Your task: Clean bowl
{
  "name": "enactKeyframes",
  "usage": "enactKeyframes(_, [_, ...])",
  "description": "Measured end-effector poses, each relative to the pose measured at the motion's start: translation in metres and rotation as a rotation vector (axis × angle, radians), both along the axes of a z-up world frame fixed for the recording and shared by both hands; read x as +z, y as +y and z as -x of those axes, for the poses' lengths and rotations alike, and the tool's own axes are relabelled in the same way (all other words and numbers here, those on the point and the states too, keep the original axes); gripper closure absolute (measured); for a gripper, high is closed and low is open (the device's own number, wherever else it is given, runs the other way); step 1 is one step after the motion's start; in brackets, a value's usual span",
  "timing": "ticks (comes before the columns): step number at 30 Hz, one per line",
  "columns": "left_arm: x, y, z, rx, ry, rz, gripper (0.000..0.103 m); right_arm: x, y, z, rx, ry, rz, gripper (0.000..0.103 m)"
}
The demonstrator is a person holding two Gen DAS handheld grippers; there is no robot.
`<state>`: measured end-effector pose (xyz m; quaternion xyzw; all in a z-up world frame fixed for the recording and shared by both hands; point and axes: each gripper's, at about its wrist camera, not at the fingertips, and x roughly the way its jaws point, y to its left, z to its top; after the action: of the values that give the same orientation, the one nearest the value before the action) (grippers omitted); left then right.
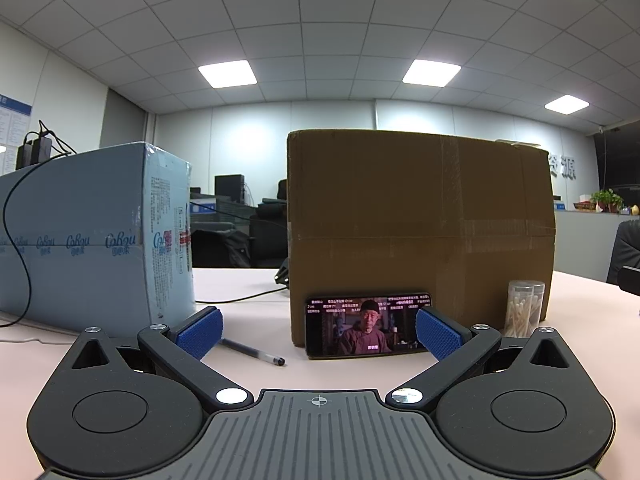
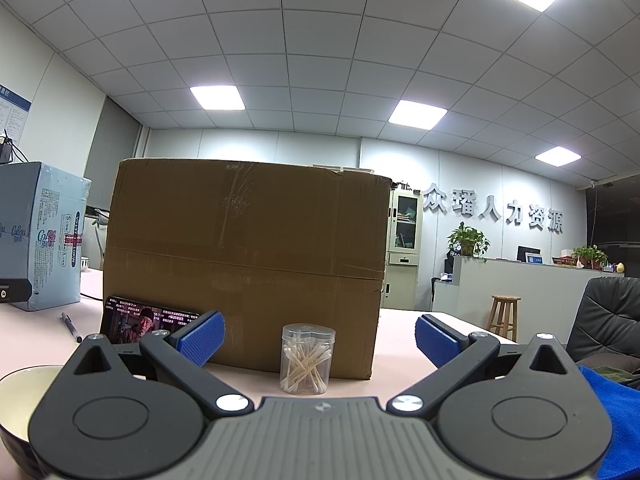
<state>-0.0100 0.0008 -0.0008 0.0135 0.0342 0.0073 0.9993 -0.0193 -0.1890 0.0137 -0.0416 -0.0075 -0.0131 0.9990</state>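
Note:
In the right wrist view a bowl with a white inside and dark outside sits at the lower left, partly hidden behind the gripper body. A blue cloth lies at the lower right edge. My right gripper is open and empty, low over the pink table, with the bowl to its left and the cloth to its right. My left gripper is also open and empty, pointing at a phone. Neither bowl nor cloth shows in the left wrist view.
A large cardboard box stands ahead with the phone leaning on it. A clear jar of cotton swabs stands before the box. A pale blue carton, a pen and a black cable lie left. A dark chair is right.

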Motion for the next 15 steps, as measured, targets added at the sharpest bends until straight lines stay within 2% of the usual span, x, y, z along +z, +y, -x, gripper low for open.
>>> enactKeyframes(15, [-0.0008, 0.0008, 0.0004, -0.001, -0.003, 0.006, 0.0, -0.0001, 0.0014, -0.0001, 0.002, 0.001, 0.002, 0.0])
